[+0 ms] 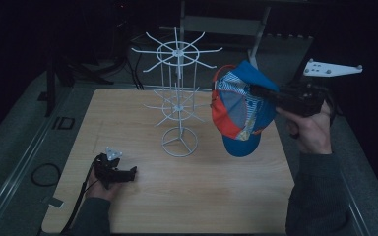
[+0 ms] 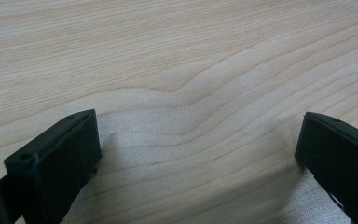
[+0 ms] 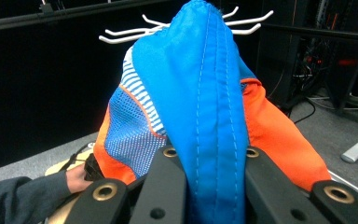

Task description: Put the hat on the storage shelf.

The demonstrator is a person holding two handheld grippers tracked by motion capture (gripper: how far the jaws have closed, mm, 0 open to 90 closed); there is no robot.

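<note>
A blue, orange and striped cap [image 1: 240, 110] hangs in the air to the right of a white wire display rack [image 1: 178, 93], with my right gripper [image 1: 257, 91] shut on its blue fabric. In the right gripper view the cap [image 3: 205, 93] is pinched between the jaws of my right gripper [image 3: 209, 158], and the rack's hooks [image 3: 126, 35] show behind it. My left gripper [image 1: 132, 171] rests low on the wooden table [image 1: 187, 196] at the front left, open. In the left gripper view my left gripper [image 2: 198, 144] holds nothing, only wood grain shows between its jaws.
The rack stands on a round wire base [image 1: 179, 142] in the table's middle, with two tiers of hooks spreading out. Cables [image 1: 44, 174] lie on the floor left of the table. Dark furniture stands behind the table.
</note>
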